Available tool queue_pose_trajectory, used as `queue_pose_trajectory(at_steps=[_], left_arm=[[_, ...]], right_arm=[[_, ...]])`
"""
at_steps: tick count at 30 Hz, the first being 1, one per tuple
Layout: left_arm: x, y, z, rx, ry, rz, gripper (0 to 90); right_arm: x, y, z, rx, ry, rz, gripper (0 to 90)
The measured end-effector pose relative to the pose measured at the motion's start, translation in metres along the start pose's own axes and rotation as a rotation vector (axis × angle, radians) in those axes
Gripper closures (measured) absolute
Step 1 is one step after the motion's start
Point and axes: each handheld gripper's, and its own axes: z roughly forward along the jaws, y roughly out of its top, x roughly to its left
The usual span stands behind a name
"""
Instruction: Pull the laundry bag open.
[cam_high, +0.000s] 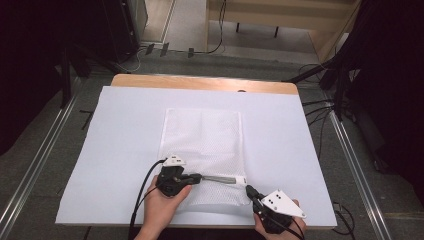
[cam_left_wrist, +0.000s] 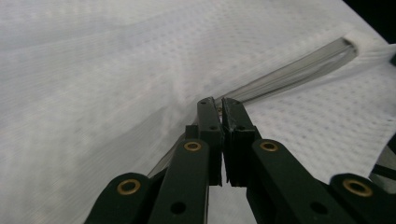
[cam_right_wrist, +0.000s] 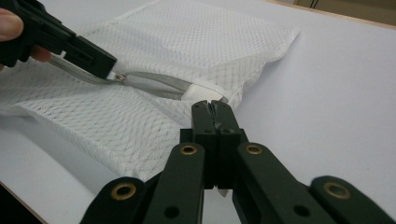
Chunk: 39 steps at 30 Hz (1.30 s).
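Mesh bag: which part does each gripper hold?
Left gripper pinches the zipper pull of the mesh bag; right gripper clamps the bag's corner by the zipper end.

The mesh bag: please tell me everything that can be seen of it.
The mesh bag is white, rectangular, of fine net fabric, and lies flat on the white table cover, long side running away from the person. A grey zipper crosses it near its close end, partly open. The left claw is shut on the zipper pull. The right claw is shut on the bag's edge by the zipper's end. What is inside cannot be told.
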Motion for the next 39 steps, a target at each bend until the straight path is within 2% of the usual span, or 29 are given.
queue_pose_trajectory(at_steps=[1, 2, 3, 5, 6, 10, 14, 16, 20, 25, 31, 36, 39], left_arm=[[0.005, -0.003, -0.004, 0.0, 0.03, -0.003, 88.1], [0.011, -0.006, -0.01, -0.006, 0.043, -0.013, 88.1], [0.021, -0.01, -0.016, -0.01, 0.047, -0.035, 88.1], [0.031, -0.016, -0.025, -0.017, 0.062, -0.063, 88.1], [0.039, -0.02, -0.032, -0.023, 0.055, -0.087, 88.1], [0.054, -0.028, -0.051, -0.035, 0.091, -0.106, 88.1], [0.065, -0.033, -0.065, -0.042, 0.101, -0.124, 88.1], [0.067, -0.035, -0.068, -0.045, 0.098, -0.133, 88.1], [0.069, -0.039, -0.074, -0.036, 0.102, -0.119, 88.1], [0.071, -0.042, -0.078, -0.043, 0.108, -0.125, 88.1], [0.07, -0.048, -0.082, -0.078, 0.124, -0.147, 88.0], [0.073, -0.055, -0.088, -0.112, 0.084, -0.181, 87.8], [0.071, -0.053, -0.089, -0.1, 0.106, -0.165, 88.0]], right_arm=[[0.0, 0.0, 0.0, 0.0, 0.0, 0.0, 90.0], [0.0, 0.0, -0.001, -0.003, -0.01, 0.0, 90.0], [-0.002, 0.001, -0.002, -0.005, -0.017, 0.005, 90.0], [-0.006, 0.001, -0.004, -0.006, -0.019, 0.015, 90.0], [-0.006, 0.0, -0.005, -0.003, -0.02, 0.02, 90.0], [-0.006, -0.001, -0.004, 0.006, -0.019, 0.022, 90.0], [-0.005, 0.0, -0.004, 0.005, -0.02, 0.021, 90.0], [-0.005, 0.0, -0.004, 0.01, -0.018, 0.016, 90.0], [-0.006, -0.001, -0.003, 0.014, -0.019, 0.021, 90.0], [-0.005, -0.001, -0.001, 0.022, -0.019, 0.02, 90.0], [-0.003, 0.0, 0.001, 0.027, -0.01, 0.022, 90.0], [-0.002, -0.001, 0.001, 0.034, 0.016, 0.02, 90.0], [-0.001, -0.001, 0.002, 0.042, 0.01, 0.013, 90.0]])
